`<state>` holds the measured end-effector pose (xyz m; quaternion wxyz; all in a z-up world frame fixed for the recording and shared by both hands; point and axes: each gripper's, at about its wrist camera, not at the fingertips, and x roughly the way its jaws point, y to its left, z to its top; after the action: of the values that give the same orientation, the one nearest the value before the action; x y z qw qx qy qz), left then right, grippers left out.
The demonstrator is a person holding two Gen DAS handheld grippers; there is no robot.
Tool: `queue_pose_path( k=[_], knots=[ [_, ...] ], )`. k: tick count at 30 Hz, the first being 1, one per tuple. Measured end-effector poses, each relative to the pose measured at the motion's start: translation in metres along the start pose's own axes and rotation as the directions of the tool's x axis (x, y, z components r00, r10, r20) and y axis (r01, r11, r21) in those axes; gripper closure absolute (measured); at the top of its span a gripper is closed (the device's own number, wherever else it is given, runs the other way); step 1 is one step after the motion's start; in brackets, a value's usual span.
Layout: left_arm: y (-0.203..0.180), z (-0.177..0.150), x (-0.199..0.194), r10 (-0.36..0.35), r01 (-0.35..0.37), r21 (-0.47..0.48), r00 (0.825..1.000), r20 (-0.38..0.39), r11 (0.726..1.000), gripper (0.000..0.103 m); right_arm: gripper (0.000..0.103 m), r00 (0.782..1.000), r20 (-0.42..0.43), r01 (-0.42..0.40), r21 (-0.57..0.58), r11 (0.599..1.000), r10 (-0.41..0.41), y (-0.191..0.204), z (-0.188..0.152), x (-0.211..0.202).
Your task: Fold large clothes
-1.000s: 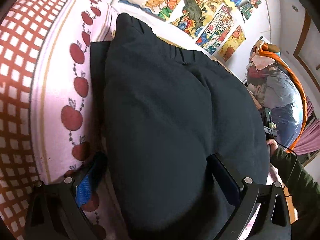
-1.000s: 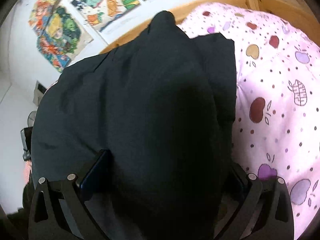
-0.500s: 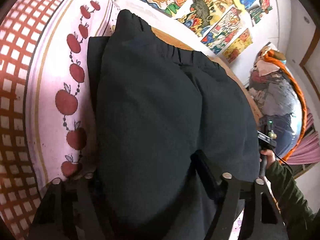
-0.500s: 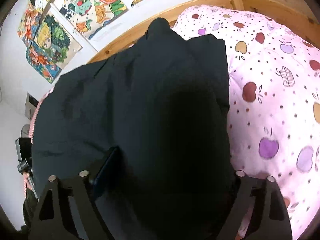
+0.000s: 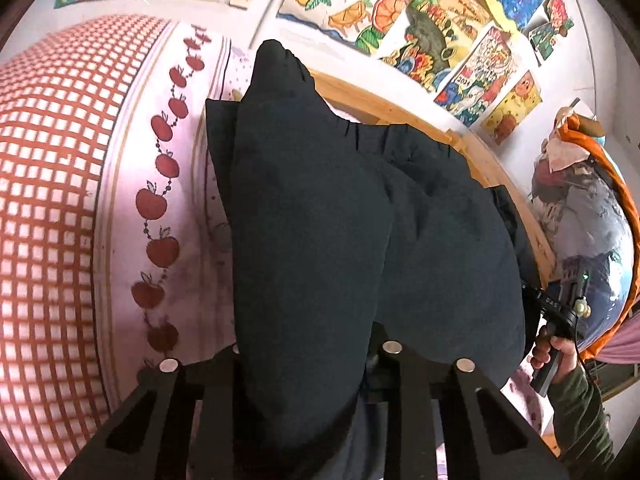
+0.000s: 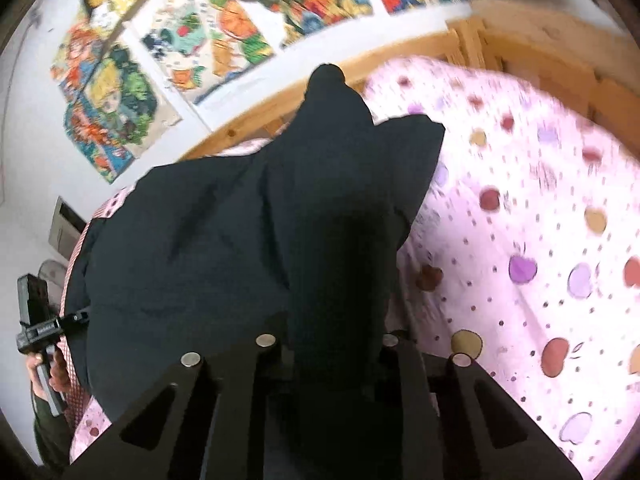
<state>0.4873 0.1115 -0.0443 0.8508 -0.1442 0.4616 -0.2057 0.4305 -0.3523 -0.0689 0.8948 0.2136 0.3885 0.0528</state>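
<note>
A bed takes up most of both views. Its pink sheet is printed with apples and small dots, and in the left wrist view a red-and-white checked cover with a column of red apples along its border lies to the left of the dark garment. A pale wooden bed frame runs behind the garment, and above the frame the white wall carries a row of bright cartoon posters. To the right of the garment in the left wrist view stands a bulging bag with orange trim.

The dark garment — black or very dark navy, with a gathered edge near the frame — lies bunched on the sheet and rises toward both cameras in 2 ridges. The left gripper has a thick fold of the garment running between its 2 fingers; its jaws are closing on the cloth, which fills the gap. The right gripper has the other ridge of the garment between its fingers in the same way, jaws closing and the fabric pinched — its view is blurred. The right hand shows past the garment's right edge.
</note>
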Motion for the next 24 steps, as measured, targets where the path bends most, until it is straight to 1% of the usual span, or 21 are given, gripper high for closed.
queue_pose_path(
  k=[6,9,14,17,20,22,24],
  knots=[
    [-0.022,-0.004,-0.032,0.022,-0.024,0.034,0.999,0.036,0.999,0.082,0.089,0.995,0.076,-0.062,-0.051,0.997,0.066,0.029,0.019,-0.040],
    [-0.032,-0.006,-0.054,0.045,-0.048,0.057,0.998,0.052,0.997,0.082,0.089,0.994,0.083,-0.065,-0.093,0.994,0.073,0.040,0.021,-0.059],
    [-0.033,-0.011,-0.078,0.058,-0.061,0.058,0.996,0.062,0.996,0.082,0.089,0.992,0.081,-0.087,-0.139,0.986,0.099,0.054,0.016,-0.086],
    [-0.028,-0.015,-0.085,0.049,-0.050,0.028,0.997,0.052,0.998,0.082,0.089,0.991,0.083,-0.095,-0.161,0.982,0.109,0.060,0.008,-0.101],
    [-0.028,-0.023,-0.088,0.056,-0.057,0.030,0.997,0.049,0.998,0.082,0.090,0.991,0.076,-0.099,-0.177,0.979,0.114,0.067,0.002,-0.110],
    [-0.027,-0.030,-0.085,0.058,-0.060,0.027,0.997,0.043,0.998,0.082,0.089,0.991,0.069,-0.097,-0.186,0.978,0.111,0.068,-0.002,-0.113],
    [-0.023,-0.037,-0.075,0.063,-0.064,0.028,0.998,0.028,0.998,0.082,0.089,0.992,0.059,-0.098,-0.166,0.981,0.109,0.062,-0.007,-0.112]
  ],
)
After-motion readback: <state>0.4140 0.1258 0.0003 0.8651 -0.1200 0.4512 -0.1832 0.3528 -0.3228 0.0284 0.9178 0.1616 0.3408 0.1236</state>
